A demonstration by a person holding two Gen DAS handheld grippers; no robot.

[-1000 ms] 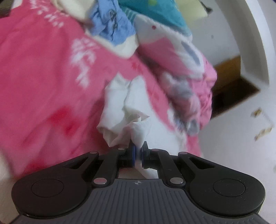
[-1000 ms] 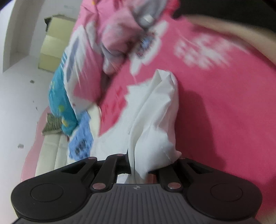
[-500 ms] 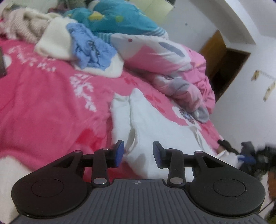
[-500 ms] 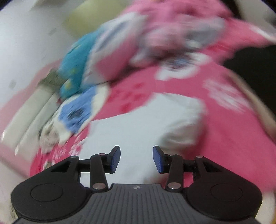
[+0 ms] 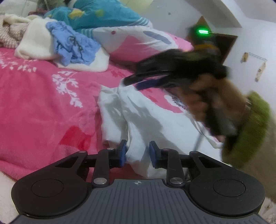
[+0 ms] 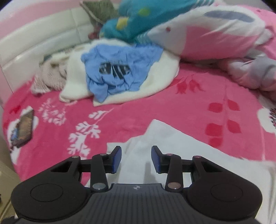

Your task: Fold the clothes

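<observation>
A crumpled white garment (image 5: 155, 117) lies on the pink floral bedspread (image 5: 34, 106). My left gripper (image 5: 137, 152) sits low at its near edge. A raised fold of the white cloth stands between the jaws, which are closing, and a gap still shows at the pads. The right gripper (image 5: 132, 83), blurred by motion, hovers over the garment's far end, held by a hand with a green sleeve (image 5: 250, 124). In the right wrist view the right gripper (image 6: 136, 159) hangs above the white garment (image 6: 155, 137). Its jaws are closing slightly with nothing pinched between them.
A blue shirt (image 6: 117, 69) lies on a cream garment (image 6: 158, 81) toward the head of the bed. A teal pillow (image 6: 146, 15) and a pink-and-white quilt (image 6: 215, 34) lie behind it. A phone (image 6: 24, 127) rests at the bed's left side. A white padded headboard (image 6: 34, 43) stands behind.
Both grippers were shut on the white garment and have let it go. The right gripper swung across the bed and rolled level. The left jaws have narrowed again around a fold.
</observation>
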